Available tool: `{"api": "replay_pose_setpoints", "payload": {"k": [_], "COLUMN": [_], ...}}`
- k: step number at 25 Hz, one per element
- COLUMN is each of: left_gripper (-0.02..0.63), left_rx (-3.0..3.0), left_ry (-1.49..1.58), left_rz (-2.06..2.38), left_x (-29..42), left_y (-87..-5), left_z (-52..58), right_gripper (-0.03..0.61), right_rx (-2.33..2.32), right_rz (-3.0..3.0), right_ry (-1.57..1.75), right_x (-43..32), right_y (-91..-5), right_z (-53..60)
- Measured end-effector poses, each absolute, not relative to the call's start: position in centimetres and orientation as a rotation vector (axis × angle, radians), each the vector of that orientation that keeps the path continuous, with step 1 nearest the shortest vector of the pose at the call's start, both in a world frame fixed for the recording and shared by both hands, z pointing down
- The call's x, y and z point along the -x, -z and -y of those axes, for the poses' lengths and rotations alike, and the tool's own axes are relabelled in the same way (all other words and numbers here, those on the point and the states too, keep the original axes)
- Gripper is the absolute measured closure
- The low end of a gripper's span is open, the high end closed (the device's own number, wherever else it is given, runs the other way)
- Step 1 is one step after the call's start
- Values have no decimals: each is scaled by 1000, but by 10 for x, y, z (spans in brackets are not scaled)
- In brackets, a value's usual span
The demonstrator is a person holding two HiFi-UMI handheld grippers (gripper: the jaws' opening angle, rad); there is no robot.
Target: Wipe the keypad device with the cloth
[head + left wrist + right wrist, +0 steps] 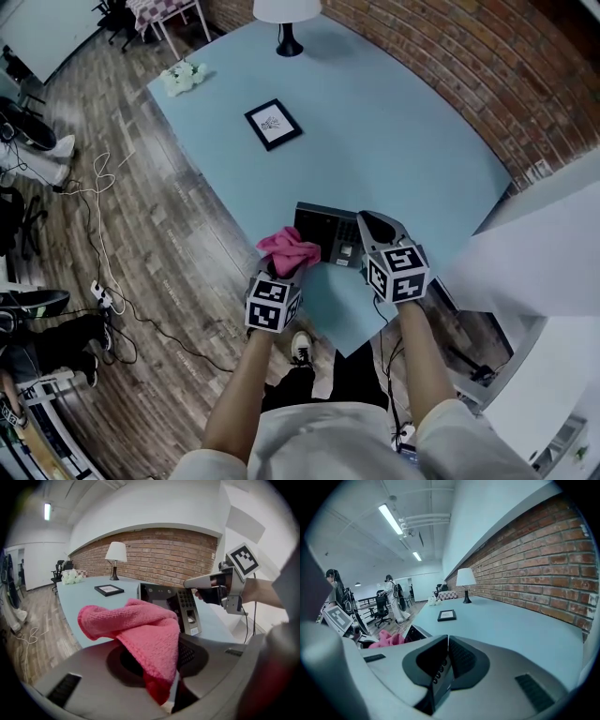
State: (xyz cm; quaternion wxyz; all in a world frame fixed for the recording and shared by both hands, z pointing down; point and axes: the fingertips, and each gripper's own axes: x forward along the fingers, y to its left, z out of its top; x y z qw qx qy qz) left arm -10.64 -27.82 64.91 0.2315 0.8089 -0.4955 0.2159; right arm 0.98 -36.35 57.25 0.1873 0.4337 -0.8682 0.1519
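Note:
The dark keypad device (326,232) stands tilted near the front edge of the light blue table (394,131). My right gripper (367,228) is shut on the device's right edge, and its keys (439,673) show between the jaws. My left gripper (284,272) is shut on a pink cloth (289,250), which hangs bunched just left of the device and at its front left corner. In the left gripper view the cloth (140,630) drapes over the jaws, with the keypad device (180,605) and the right gripper (208,582) behind it.
A framed picture (273,124) lies mid-table. A lamp (286,28) and white flowers (182,77) stand at the far end. A brick wall (487,84) runs along the table's right side. Cables (94,202) trail over the wooden floor at the left. Two people (393,599) stand by office chairs far off.

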Motion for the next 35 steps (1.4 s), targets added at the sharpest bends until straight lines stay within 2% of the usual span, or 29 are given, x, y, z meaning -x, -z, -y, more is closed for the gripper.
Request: {"api": "replay_pose_setpoints", "payload": {"k": [12,24,35], "left_gripper": [476,476,474], "left_rx": [-2184,-2356,-2396], "left_ry": [-712,-529,-612], "left_rz": [1301,1369,1366], "left_x": [115,87,48], "left_y": [-662,-554,-576], "left_z": [260,309,336], "right_gripper": [548,548,548], "right_rx": [-1267,-1239,-1142], "right_rz": [2397,2416,2451], "right_ry": [-386,-418,-420], "right_x": [-12,-12,-9], "right_y": [-575,-574,-573], "right_z": [355,351,352]}}
